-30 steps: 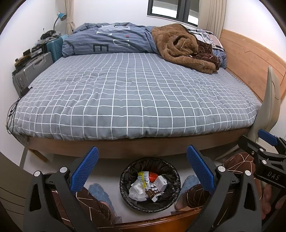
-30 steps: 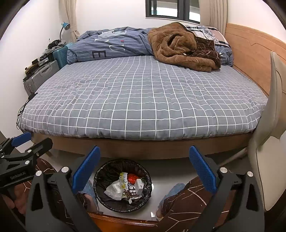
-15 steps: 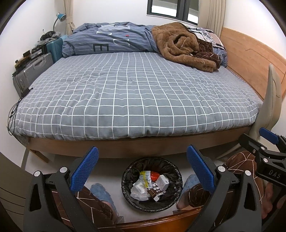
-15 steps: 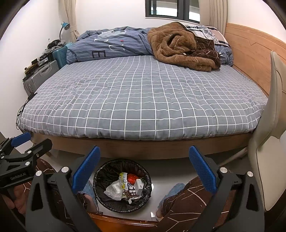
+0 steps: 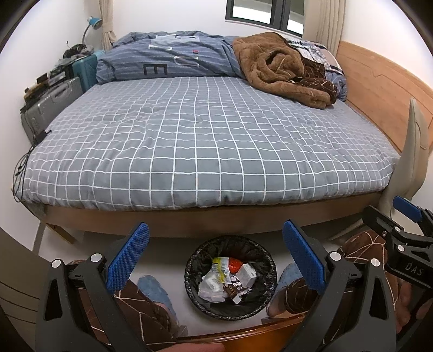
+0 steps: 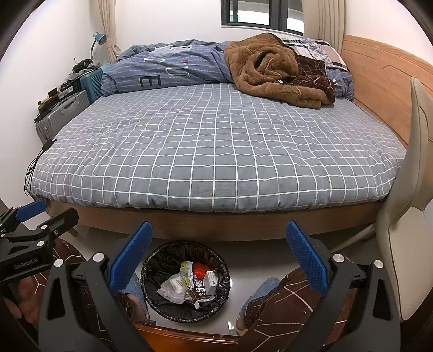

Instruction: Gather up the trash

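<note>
The collecting looks close to finished, going by how things lie: the round black-lined waste bin [image 5: 230, 276] on the pale floor [image 5: 159, 251] already holds a heap of rubbish, namely crumpled white paper [image 5: 209, 284], a yellow-and-white wrapper [image 5: 220, 266], a red crumpled packet [image 5: 235, 264], a small white carton [image 5: 246, 273] and a dark brown snack wrapper [image 5: 232, 289], and no loose litter shows on the bed or on the strip of floor in view. The left gripper [image 5: 216, 260] has its blue-padded jaws spread wide with nothing between them, and the right gripper [image 6: 219, 260] is spread and empty likewise; both hang above the bin, which sits between the person's knees in brown patterned trousers [image 6: 273, 306]. What may be left is hard to judge, since the floor under the bed and beside the chair is out of sight. The bed's grey sheet with a white grid [image 5: 205, 140] is smooth and bare across the middle; at its far end lie a blue striped duvet [image 5: 167, 58] and a rumpled brown fleece blanket [image 5: 276, 67]. A wooden headboard [image 5: 379, 94] runs along the right, a beige chair back [image 6: 411, 189] stands near it, grey and teal suitcases [image 5: 54, 100] line the left wall under a blue desk lamp [image 5: 93, 23], and a dark-framed window [image 6: 259, 13] sits above.
</note>
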`<control>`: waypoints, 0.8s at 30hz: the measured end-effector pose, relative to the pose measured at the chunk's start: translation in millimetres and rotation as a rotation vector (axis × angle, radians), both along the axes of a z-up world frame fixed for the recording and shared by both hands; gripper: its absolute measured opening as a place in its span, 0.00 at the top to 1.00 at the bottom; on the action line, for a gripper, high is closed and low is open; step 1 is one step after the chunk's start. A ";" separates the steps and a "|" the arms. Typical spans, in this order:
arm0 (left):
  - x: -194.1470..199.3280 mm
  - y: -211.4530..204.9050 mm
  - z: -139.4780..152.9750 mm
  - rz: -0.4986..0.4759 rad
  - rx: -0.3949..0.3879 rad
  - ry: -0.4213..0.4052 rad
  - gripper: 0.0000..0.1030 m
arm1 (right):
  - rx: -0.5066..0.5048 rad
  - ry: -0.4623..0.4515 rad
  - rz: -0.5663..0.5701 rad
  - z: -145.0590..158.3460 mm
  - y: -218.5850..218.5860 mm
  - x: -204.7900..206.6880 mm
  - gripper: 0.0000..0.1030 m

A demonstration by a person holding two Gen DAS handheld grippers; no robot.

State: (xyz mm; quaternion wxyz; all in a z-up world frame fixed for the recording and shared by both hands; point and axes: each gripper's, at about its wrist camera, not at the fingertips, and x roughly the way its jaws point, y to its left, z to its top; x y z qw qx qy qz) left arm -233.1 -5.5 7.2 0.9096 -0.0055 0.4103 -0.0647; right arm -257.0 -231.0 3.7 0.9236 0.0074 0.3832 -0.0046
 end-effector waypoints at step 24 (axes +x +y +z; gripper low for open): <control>0.6 0.1 -0.9 0.013 0.011 0.001 0.06 | 0.000 0.002 0.009 -1.0 1.4 -0.1 0.07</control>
